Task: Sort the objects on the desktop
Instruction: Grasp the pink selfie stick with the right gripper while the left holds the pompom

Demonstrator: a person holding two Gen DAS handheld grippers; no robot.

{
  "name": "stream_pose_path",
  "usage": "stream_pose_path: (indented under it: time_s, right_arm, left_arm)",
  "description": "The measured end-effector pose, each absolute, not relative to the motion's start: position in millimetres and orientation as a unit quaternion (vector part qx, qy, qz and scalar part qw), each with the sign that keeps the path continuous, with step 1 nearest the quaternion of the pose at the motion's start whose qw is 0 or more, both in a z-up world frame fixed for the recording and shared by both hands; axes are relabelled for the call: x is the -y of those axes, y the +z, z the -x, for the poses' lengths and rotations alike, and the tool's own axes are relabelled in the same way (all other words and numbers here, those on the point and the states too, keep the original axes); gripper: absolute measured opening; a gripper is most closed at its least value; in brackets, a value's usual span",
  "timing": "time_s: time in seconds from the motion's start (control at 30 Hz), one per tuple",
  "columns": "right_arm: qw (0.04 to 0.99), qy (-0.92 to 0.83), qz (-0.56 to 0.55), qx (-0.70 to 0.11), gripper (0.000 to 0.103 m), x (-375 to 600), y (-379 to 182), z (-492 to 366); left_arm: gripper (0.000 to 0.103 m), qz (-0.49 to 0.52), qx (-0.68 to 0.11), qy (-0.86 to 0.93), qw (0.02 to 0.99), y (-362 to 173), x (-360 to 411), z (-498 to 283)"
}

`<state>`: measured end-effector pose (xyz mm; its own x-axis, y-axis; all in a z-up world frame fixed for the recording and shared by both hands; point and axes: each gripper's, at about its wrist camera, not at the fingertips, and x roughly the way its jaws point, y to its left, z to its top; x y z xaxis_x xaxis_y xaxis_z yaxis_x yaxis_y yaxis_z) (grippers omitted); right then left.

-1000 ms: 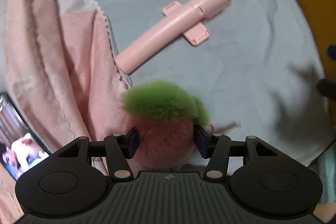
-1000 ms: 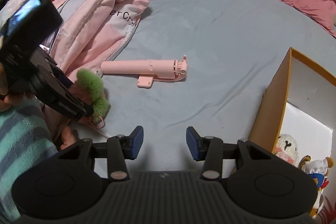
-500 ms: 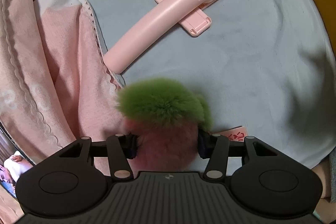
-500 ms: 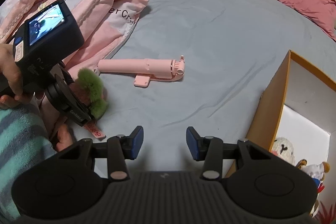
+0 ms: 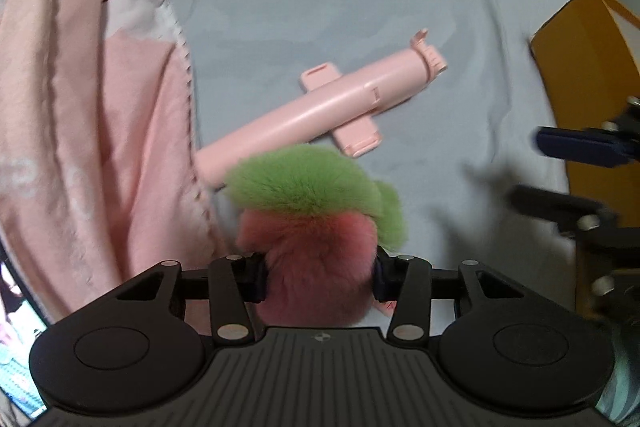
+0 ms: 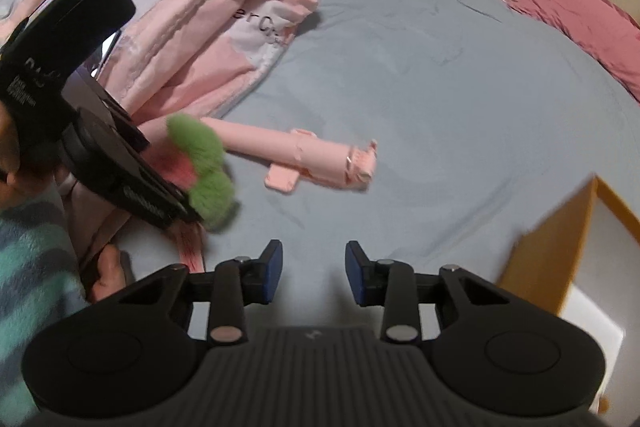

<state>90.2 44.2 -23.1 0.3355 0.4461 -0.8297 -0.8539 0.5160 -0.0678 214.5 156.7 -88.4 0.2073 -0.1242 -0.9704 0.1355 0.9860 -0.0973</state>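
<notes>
Pompom, pink fur under a green tuft, sits pinched between the left gripper pads, whose jaws have just been closing; it looks light, soft and squashy, best held across its pink body. Right gripper has been narrowing, nothing between its fingers. Beyond lie a selfie stick and jacket. Only the right view shows the box inside.

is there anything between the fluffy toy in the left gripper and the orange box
Only the right gripper, hanging in front of the orange box. The fluffy toy is clamped in the left gripper; grey bedsheet lies bare between.
</notes>
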Motion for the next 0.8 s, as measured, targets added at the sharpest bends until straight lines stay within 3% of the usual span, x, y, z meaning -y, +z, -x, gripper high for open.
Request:
stream_pose_path:
  time_s: [0.2, 0.7, 0.8]
  right_arm:
    - [0.739, 0.474, 0.326, -0.350, 0.036, -77.4, -38.3, -94.7]
    - [0.595, 0.537, 0.588, -0.113, 0.037, -113.7, -95.5, -58.5]
    - [0.576, 0.518, 0.626, -0.089, 0.031, -116.8, -114.4, -52.2]
  left_arm:
    - [0.053, 0.001, -0.602, -0.071, 0.795, -85.9, -161.7, -227.1]
    - [0.053, 0.059, -0.601, -0.038, 0.796, -93.8, -189.5, -233.7]
    - [0.053, 0.056, -0.602, -0.041, 0.796, -93.5, -188.6, -233.0]
